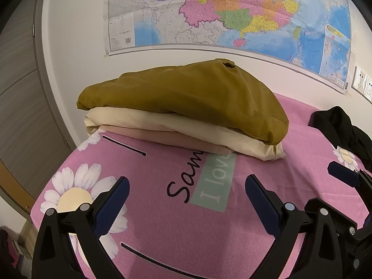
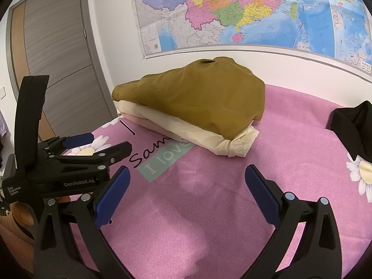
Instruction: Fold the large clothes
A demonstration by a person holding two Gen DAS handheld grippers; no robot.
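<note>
A folded olive-brown garment (image 1: 186,93) lies on top of a folded cream garment (image 1: 162,125) at the far side of the pink bed cover (image 1: 186,232); the stack also shows in the right wrist view, olive-brown garment (image 2: 197,93) over cream garment (image 2: 209,139). A loose black garment (image 1: 344,127) lies at the right; it also shows in the right wrist view (image 2: 353,125). My left gripper (image 1: 187,186) is open and empty above the cover, short of the stack. My right gripper (image 2: 187,176) is open and empty too. The left gripper (image 2: 102,141) shows at the left of the right wrist view.
The pink cover (image 2: 232,209) has daisy prints and lettering. A wall map (image 1: 232,11) hangs behind the bed. A grey door (image 2: 58,46) stands at the left, past the bed's left edge. Wall sockets (image 1: 362,83) sit at the far right.
</note>
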